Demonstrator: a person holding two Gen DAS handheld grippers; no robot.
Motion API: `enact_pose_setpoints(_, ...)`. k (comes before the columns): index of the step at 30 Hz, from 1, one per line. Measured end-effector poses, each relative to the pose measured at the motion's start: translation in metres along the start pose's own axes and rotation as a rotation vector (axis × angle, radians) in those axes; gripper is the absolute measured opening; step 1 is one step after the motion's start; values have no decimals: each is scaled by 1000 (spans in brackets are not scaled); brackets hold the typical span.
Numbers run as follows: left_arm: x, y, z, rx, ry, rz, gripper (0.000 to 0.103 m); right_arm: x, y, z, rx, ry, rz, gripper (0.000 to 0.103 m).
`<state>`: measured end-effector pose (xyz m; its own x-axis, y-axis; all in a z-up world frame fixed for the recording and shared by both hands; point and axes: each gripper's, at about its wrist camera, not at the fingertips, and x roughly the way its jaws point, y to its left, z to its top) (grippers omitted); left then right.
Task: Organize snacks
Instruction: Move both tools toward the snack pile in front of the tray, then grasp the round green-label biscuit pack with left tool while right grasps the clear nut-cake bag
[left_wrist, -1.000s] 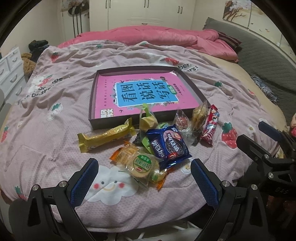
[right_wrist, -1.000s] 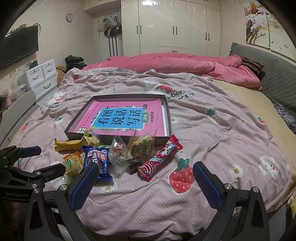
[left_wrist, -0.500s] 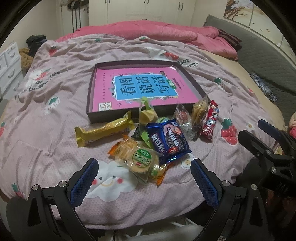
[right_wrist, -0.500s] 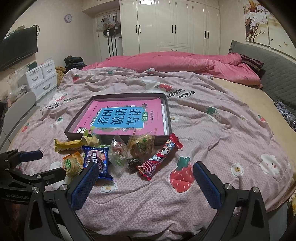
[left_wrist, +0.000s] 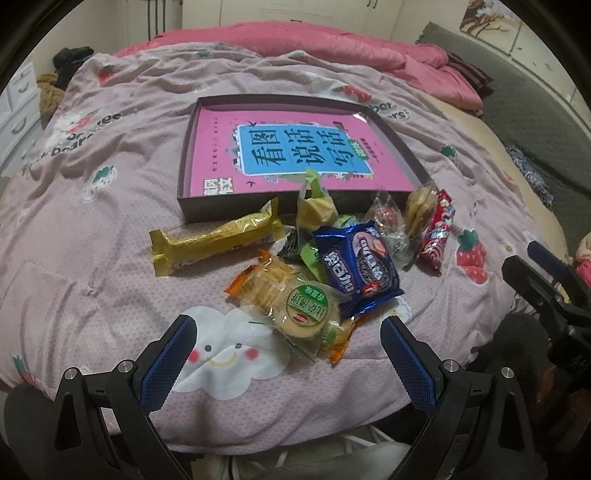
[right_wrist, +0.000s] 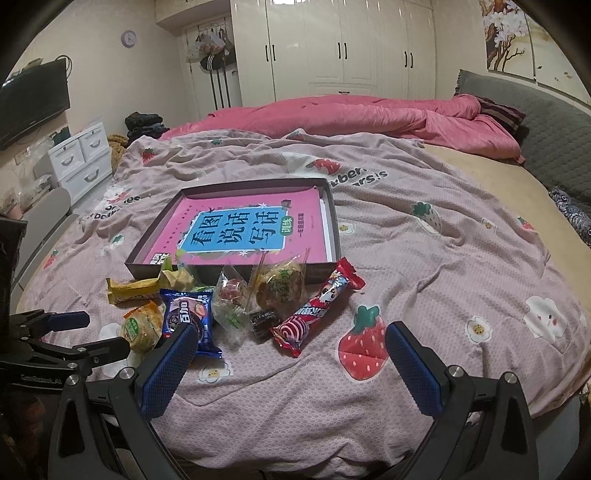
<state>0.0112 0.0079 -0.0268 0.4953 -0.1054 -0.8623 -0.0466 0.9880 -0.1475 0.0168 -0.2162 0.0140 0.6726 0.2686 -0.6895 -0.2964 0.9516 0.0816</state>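
Left wrist view: left gripper (left_wrist: 286, 360) fingers spread wide, holding nothing, low over the bed's pink quilt (left_wrist: 74, 258). Just ahead, a round biscuit pack (left_wrist: 295, 301) lies against the blue Oreo pack (left_wrist: 356, 266); a yellow wafer bar (left_wrist: 216, 240) sits beside the dark tray (left_wrist: 236, 211), which holds a pink book (left_wrist: 295, 155). Red candy bar (left_wrist: 437, 230) at the pile's right end.

Right wrist view: right gripper (right_wrist: 288, 363) fingers also released, empty. The snack pile sits ahead-left, in front of the tray; a clear pastry bag (right_wrist: 279, 284) leans at the tray wall. Strawberry print lies between the fingers.
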Motion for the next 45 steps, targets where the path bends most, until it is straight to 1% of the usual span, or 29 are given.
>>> enact_pose_setpoints(5,3,-3,1,33,-16,26,100,9,-4,0,15,27,-2,102)
enact_pose_setpoints(7,4,-2,1,37,-15,27,98,14,-7,0,25,38,-8,102)
enact_pose_setpoints(18,12,-8,1,75,-8,-6,96,49,-22,3,97,101,-34,102)
enact_pose_setpoints(19,12,-8,1,77,-8,-8,94,53,-23,4,101,107,-38,102)
enact_pose_setpoints(20,13,-8,1,80,-7,-10,87,57,-24,4,104,112,-36,102)
enact_pose_setpoints(22,17,-9,1,87,8,-13,78,63,-24,6,107,122,-41,100)
enact_pose_setpoints(24,21,-7,1,83,26,-14,78,65,-24,8,109,113,-25,99)
enact_pose_setpoints(28,24,-6,1,77,30,-26,77,66,-17,15,72,75,32,99)
enact_pose_setpoints(31,27,-5,1,73,39,-41,74,71,-15,19,53,73,39,99)
enact_pose_setpoints(33,30,-4,1,67,48,-47,74,76,-14,21,47,75,47,99)
enact_pose_setpoints(36,33,-2,2,59,57,-61,73,84,-12,22,22,80,33,99)
enact_pose_setpoints(38,36,-2,2,55,67,-73,63,89,-12,23,11,81,41,99)
enact_pose_setpoints(45,45,-1,3,44,91,-99,60,101,-12,25,2,83,77,91)
